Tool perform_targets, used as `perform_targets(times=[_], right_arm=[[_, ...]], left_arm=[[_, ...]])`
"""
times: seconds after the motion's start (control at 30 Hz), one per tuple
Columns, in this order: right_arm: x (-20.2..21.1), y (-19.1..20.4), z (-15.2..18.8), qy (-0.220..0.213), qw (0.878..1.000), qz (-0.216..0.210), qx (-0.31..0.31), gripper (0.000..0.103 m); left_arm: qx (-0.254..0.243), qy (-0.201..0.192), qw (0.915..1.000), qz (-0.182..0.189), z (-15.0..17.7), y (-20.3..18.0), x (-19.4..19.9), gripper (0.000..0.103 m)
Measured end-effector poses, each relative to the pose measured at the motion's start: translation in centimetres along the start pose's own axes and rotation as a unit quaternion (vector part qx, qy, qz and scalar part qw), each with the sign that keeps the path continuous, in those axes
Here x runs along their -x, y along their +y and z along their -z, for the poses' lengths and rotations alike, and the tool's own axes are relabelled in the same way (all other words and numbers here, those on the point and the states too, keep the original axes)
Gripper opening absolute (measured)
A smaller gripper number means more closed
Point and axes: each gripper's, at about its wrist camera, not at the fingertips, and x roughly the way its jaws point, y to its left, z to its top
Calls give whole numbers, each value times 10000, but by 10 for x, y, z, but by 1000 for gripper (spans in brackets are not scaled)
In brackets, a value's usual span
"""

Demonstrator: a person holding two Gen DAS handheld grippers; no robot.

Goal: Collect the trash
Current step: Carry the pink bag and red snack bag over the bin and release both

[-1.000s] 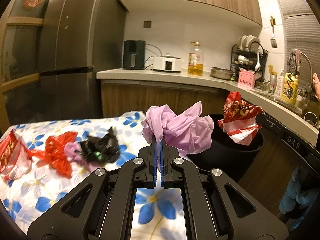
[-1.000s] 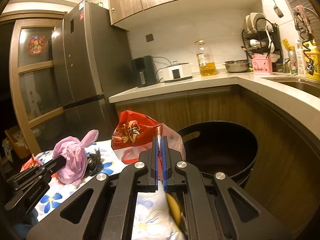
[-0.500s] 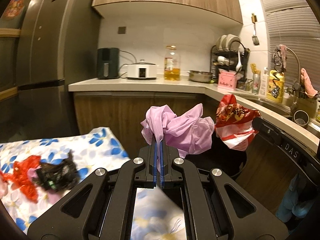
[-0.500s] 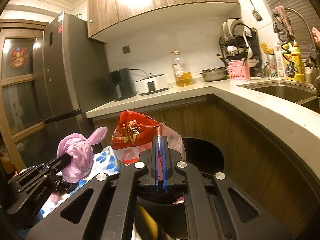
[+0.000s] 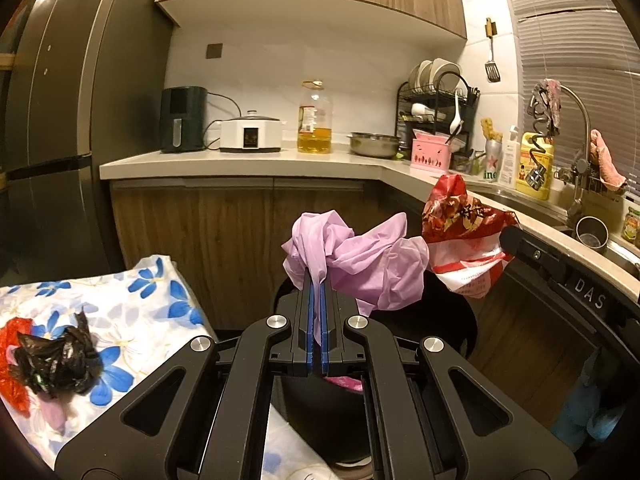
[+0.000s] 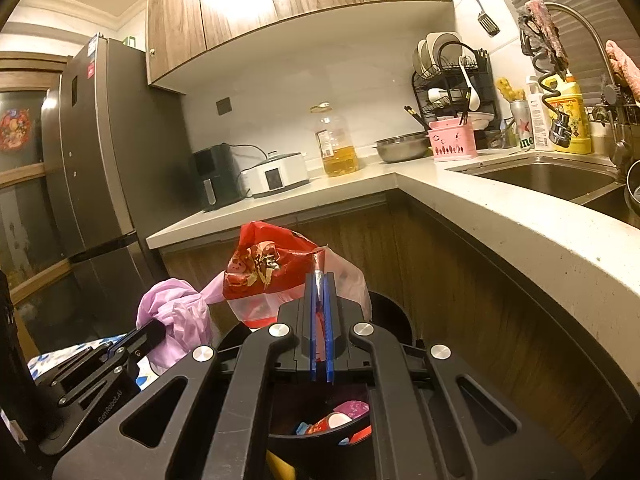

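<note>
My left gripper (image 5: 318, 280) is shut on a crumpled purple plastic bag (image 5: 360, 264) and holds it above the black trash bin (image 5: 460, 320). My right gripper (image 6: 320, 284) is shut on a red and white plastic bag (image 6: 272, 268), also over the bin (image 6: 392, 312). The red bag (image 5: 464, 228) shows at the right of the left wrist view, and the purple bag (image 6: 176, 312) at the left of the right wrist view. Inside the bin lie several colourful wrappers (image 6: 340, 424).
A table with a blue-flowered cloth (image 5: 140, 304) stands left of the bin, with a black crumpled bag (image 5: 56, 360) and a red bag (image 5: 12, 344) on it. The wooden cabinets and counter (image 6: 520, 232) curve close behind and right of the bin.
Both grippers have moved right from over the table to above the bin, each still holding its bag. The table trash has slid to the left edge of view.
</note>
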Motion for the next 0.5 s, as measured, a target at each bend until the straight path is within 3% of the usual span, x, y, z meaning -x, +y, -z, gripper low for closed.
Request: perform_targets(times=[0.5], right_arm=[[-18,-4,1,136,9999,0,-91,4]], left_arm=[[174,112,9998,82,4,0,-29,2]])
